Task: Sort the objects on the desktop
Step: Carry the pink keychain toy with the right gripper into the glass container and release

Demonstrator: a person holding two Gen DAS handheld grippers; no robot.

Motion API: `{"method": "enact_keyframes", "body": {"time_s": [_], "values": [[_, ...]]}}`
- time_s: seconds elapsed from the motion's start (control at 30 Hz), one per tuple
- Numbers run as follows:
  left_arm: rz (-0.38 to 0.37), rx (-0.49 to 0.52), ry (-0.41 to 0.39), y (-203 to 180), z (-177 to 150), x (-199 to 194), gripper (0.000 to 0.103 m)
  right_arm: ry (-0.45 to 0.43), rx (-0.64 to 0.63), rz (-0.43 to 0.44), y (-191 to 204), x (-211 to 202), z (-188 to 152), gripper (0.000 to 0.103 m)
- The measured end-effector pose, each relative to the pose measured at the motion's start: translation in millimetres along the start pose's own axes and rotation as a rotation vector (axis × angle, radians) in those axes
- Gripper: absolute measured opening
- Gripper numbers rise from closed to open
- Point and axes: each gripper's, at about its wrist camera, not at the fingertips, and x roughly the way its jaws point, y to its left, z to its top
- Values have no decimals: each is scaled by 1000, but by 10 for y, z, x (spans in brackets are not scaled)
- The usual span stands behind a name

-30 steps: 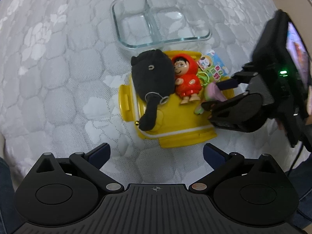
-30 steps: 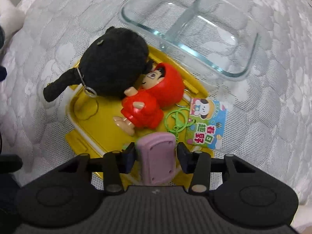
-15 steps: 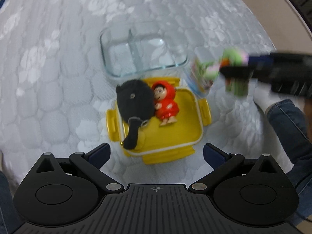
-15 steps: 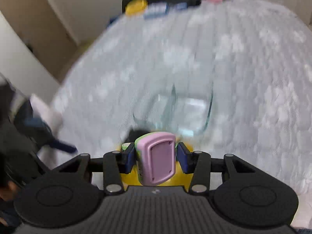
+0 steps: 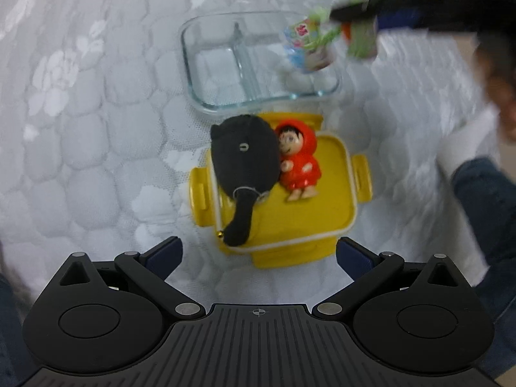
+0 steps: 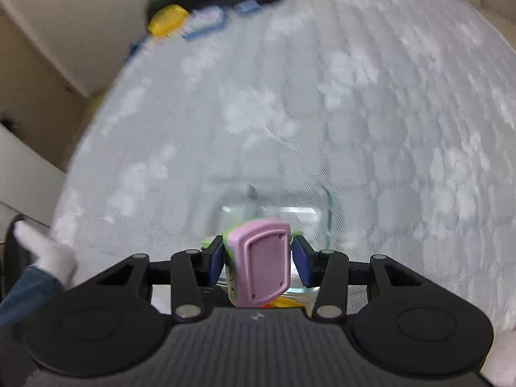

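Observation:
My right gripper (image 6: 258, 262) is shut on a pink and green toy (image 6: 259, 262) with a green clip and a blue picture card (image 5: 303, 48) hanging from it. It holds the toy in the air over the right compartment of the clear glass divided dish (image 5: 193, 61), which also shows in the right wrist view (image 6: 329, 206). The right gripper (image 5: 358, 32) is blurred in the left wrist view. A black plush toy (image 5: 245, 167) and a red-hooded doll (image 5: 298, 164) lie on the yellow lid (image 5: 306, 222). My left gripper (image 5: 258, 254) is open and empty, above the lid's near edge.
The white quilted surface (image 5: 96, 129) spreads all round. Several coloured items (image 6: 200, 16) lie at its far edge. A person's jeans and white sleeve (image 5: 471, 167) are at the right.
My right gripper lifted the toy with its card off the yellow lid and carried it up over the glass dish. My left gripper stayed open and pulled back a little.

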Motion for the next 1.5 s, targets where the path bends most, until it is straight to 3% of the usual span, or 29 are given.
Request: {"method": "enact_keyframes", "body": {"time_s": [0.1, 0.23, 0.3, 0.47, 0.8, 1.17, 1.5], "values": [[-12, -59, 69, 120, -39, 131, 103, 46, 51, -3, -48, 232, 78, 48], [-27, -91, 130, 202, -85, 238, 103, 73, 47, -78, 17, 475, 127, 48], [-29, -112, 133, 244, -75, 234, 103, 88, 25, -136, 89, 579, 133, 48], [-41, -188, 130, 402, -36, 237, 103, 140, 40, -134, 159, 790, 160, 48], [-47, -139, 128, 364, -59, 227, 103, 216, -12, -239, 243, 1153, 167, 48], [-15, -116, 119, 318, -69, 271, 103, 148, -23, -207, 241, 805, 155, 49], [60, -53, 80, 140, -61, 330, 103, 162, -32, -126, 167, 367, -211, 57]]}}
